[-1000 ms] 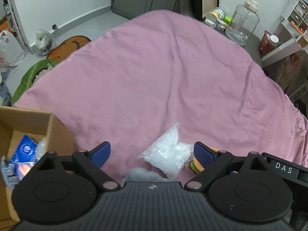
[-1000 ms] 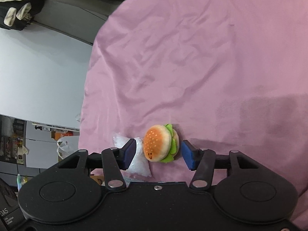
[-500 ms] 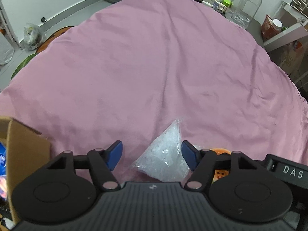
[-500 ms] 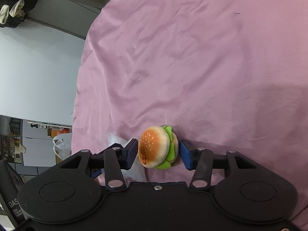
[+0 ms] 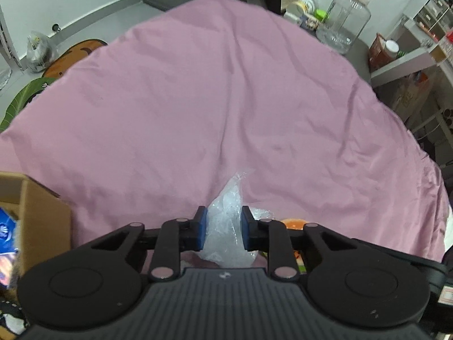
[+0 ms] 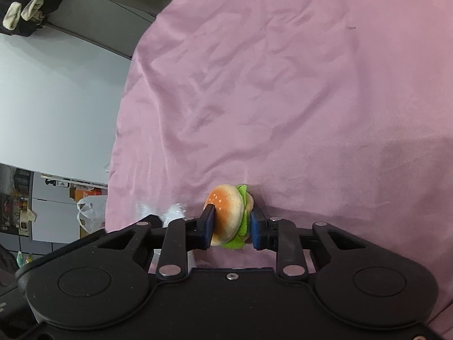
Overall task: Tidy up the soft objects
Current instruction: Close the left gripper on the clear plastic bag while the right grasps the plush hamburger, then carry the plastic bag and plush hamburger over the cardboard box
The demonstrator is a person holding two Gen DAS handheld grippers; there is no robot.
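My left gripper [image 5: 222, 228] is shut on a clear plastic bag [image 5: 226, 212] of white filling that lies on the pink sheet [image 5: 226, 99]. My right gripper [image 6: 231, 225] is shut on a small plush burger [image 6: 228, 215], orange bun with green lettuce, squeezing it at the sheet [image 6: 283, 85]. The burger's orange top also shows in the left wrist view [image 5: 293, 222], just right of the left gripper. The bag shows in the right wrist view [image 6: 174, 211], left of the burger.
An open cardboard box [image 5: 36, 215] with blue packets stands at the left beside the bed. A large clear jar [image 5: 344, 19] and shelves [image 5: 419, 56] stand beyond the far right bed edge. Bags and mats lie on the floor at far left.
Both grippers have closed: the left on the plastic bag, the right on the plush burger. Both were open around these a second ago.
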